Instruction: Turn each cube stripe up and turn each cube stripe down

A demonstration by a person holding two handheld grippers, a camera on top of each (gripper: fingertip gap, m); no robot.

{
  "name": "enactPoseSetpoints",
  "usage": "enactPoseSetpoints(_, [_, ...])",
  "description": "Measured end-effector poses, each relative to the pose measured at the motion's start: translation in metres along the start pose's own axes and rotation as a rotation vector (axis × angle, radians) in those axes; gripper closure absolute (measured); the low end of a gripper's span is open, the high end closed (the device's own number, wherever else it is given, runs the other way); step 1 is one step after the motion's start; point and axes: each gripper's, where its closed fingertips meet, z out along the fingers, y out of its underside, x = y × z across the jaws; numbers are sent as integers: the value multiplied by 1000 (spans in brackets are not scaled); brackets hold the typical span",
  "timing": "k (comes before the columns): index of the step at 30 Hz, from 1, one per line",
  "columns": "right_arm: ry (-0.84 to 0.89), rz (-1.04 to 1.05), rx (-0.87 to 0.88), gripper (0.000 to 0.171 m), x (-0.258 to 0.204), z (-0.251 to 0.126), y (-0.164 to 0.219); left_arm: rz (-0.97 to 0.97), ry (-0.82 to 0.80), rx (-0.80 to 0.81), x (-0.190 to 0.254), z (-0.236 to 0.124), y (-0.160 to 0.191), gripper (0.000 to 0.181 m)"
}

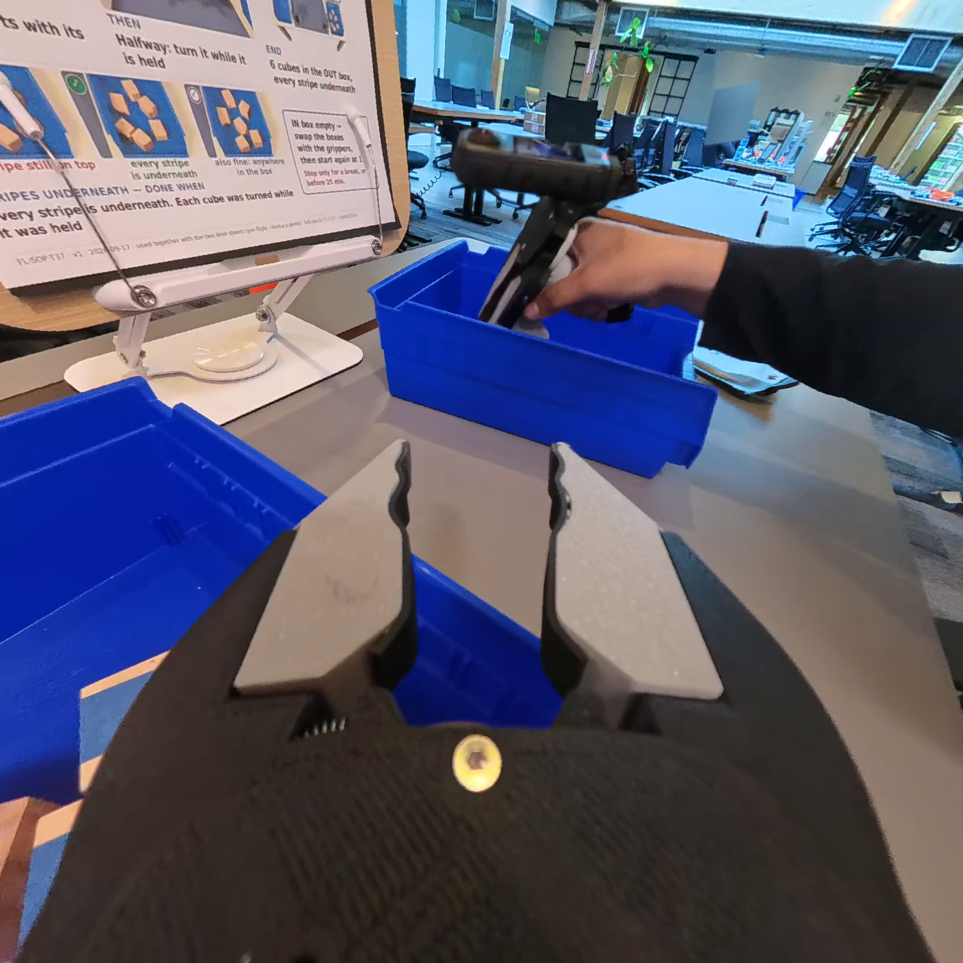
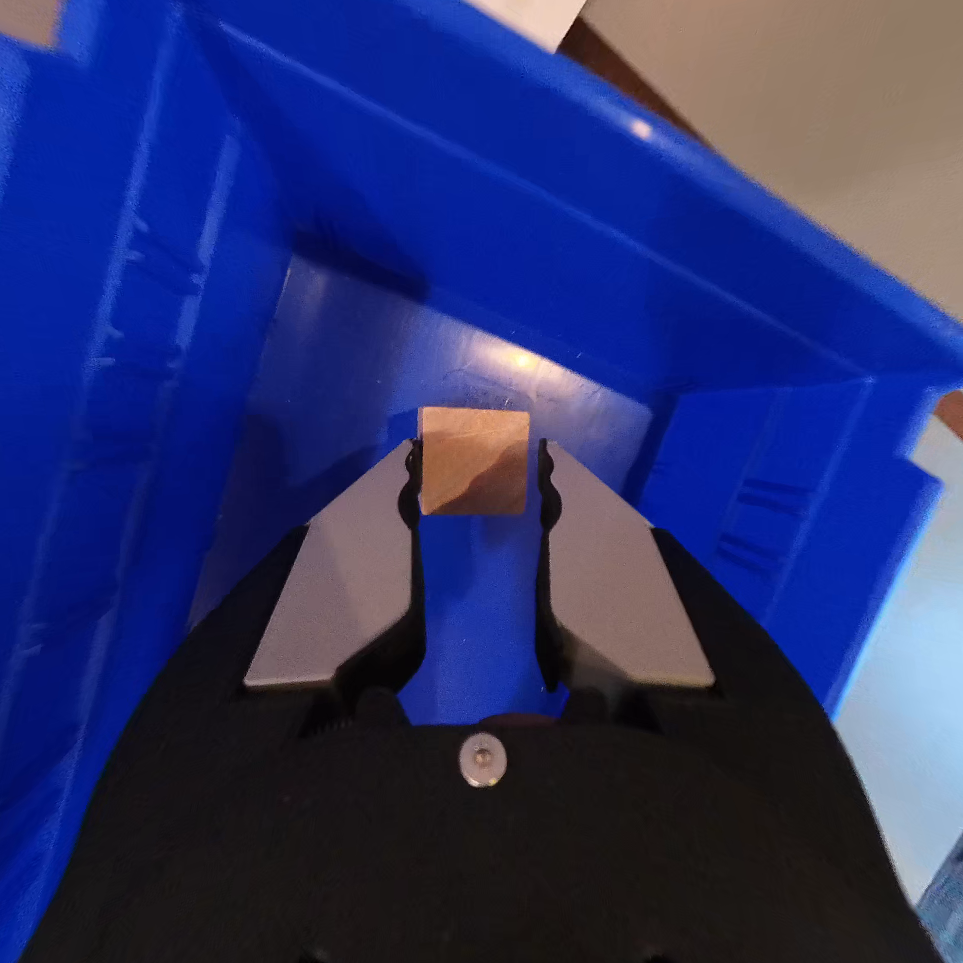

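In the right wrist view my right gripper points down into a blue bin. A plain wooden cube sits between its fingertips. The left pad touches the cube and only a thin sliver of blue shows at the right pad. No stripe shows on the cube's visible face. In the left wrist view my left gripper is open and empty above the table, between two blue bins. The near left bin shows no cubes. The right gripper reaches into the far bin, held by a hand.
An instruction sheet on a white stand stands behind the left bin. The grey table's right edge runs close to the far bin. A flat dark item lies past that bin. Office desks and chairs fill the background.
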Motion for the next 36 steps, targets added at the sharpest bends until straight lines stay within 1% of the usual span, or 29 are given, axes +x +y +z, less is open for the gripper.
enactPoseSetpoints(3, [6, 25, 83, 127, 5, -18, -10, -8, -1, 1, -1, -1, 0, 130])
enactPoseSetpoints(6, [-70, 65, 165, 126, -2, -40, -15, -15, -7, 0, -3, -1, 0, 130])
enactPoseSetpoints(9, [-187, 103, 261, 121, -21, -67, -25, -16, -11, -3, -3, -1, 0, 130])
enactPoseSetpoints(12, [-287, 99, 299, 113, -51, -85, -36, -14, -6, -6, -1, 0, 1, 131])
enactPoseSetpoints(13, [-292, 83, 300, 112, -60, -87, -40, -16, -2, -6, 0, 1, 1, 131])
enactPoseSetpoints(15, [-242, 43, 280, 112, -70, -84, -45, -16, 2, -8, 1, 2, 1, 131])
enactPoseSetpoints(18, [-134, 5, 199, 121, -77, -63, -45, -6, 3, -10, 3, 2, 2, 131])
enactPoseSetpoints(19, [-118, 3, 167, 130, -79, -57, -43, -5, 3, -9, 3, 2, 2, 131])
enactPoseSetpoints(20, [-146, 14, 165, 151, -84, -55, -45, -8, 5, -8, 3, 2, 2, 131])
enactPoseSetpoints(21, [-177, 45, 164, 160, -87, -55, -47, -14, 9, -7, 3, 2, 2, 131])
enactPoseSetpoints(23, [-166, 106, 162, 162, -80, -54, -47, -31, 17, -1, 2, 2, 2, 131])
enactPoseSetpoints(26, [-99, 210, 157, 162, -55, -51, -39, -65, 32, 3, 2, 2, 2, 130])
enactPoseSetpoints(30, [-66, 253, 183, 159, -34, -53, -28, -56, 31, -2, 1, 0, 2, 131])
enactPoseSetpoints(31, [-56, 248, 209, 159, -31, -58, -29, -50, 24, 3, 0, -1, 1, 131])
enactPoseSetpoints(33, [-45, 258, 347, 148, -26, -81, -41, -51, 23, 13, -1, -2, 0, 131])
enactPoseSetpoints(36, [-85, 284, 626, 140, -36, -136, -64, -80, 25, 27, -5, -2, 0, 130])
